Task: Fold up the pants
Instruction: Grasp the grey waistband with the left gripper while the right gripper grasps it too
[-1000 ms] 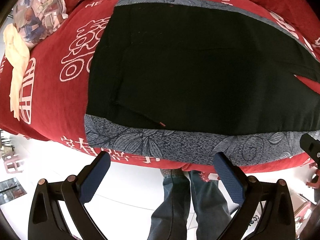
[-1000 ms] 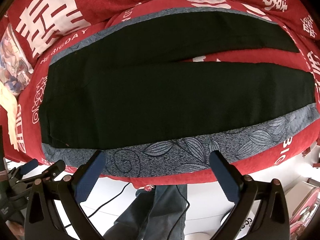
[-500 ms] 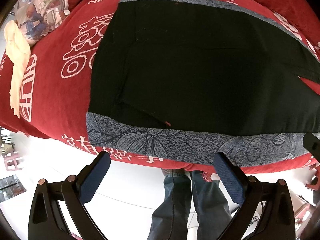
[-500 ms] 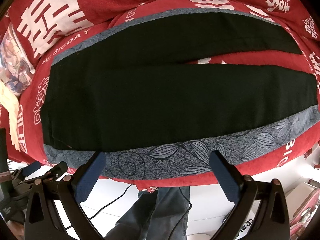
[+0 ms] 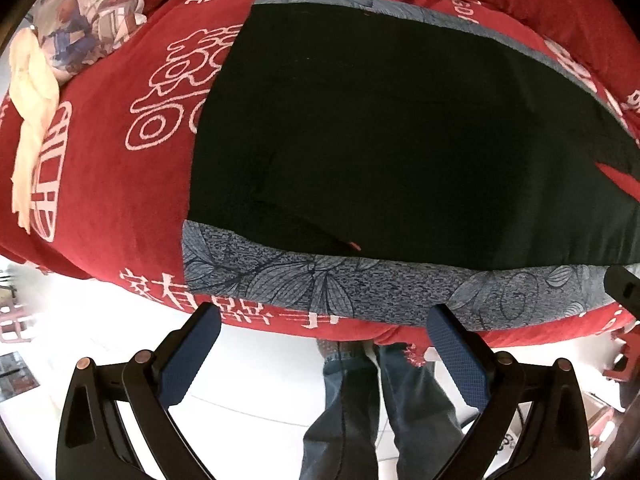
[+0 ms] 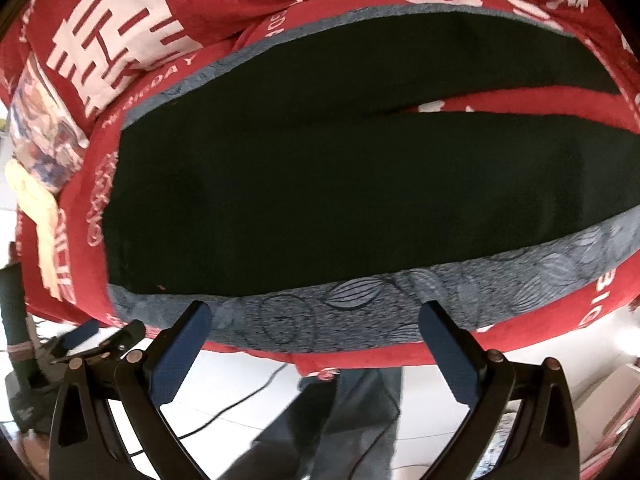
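The fold has not begun: one pair of black pants (image 5: 400, 140) lies spread flat on a grey leaf-patterned mat (image 5: 320, 284), which sits on a red blanket (image 5: 108, 200) with white lettering. This looks like the approach step, both tools held short of the near edge of the bed.

Going left to right: at the far left lie one cream cloth (image 5: 32, 120) and one patterned pillow (image 5: 92, 28), both well apart from the pants. Next comes the waist end of the pants, its near corner marked by a small red tag (image 5: 354, 245). The left gripper (image 5: 324, 344) hovers in front of that corner, its jaws spread wide with nothing between them. Further right, the right wrist view shows two legs (image 6: 440, 92) running rightward with a wedge of red blanket between them. The right gripper (image 6: 314, 340) hangs before the near leg, jaws likewise spread wide and empty, its fingertips over the mat's edge.

By my judgement, the next move calls for each gripper to reach forward, pinch the near edge of the pants, one near the waist and one along the leg, and carry the near leg over onto the far one.

Counted: one pair of pants, two legs, two grippers, one mat, one blanket.
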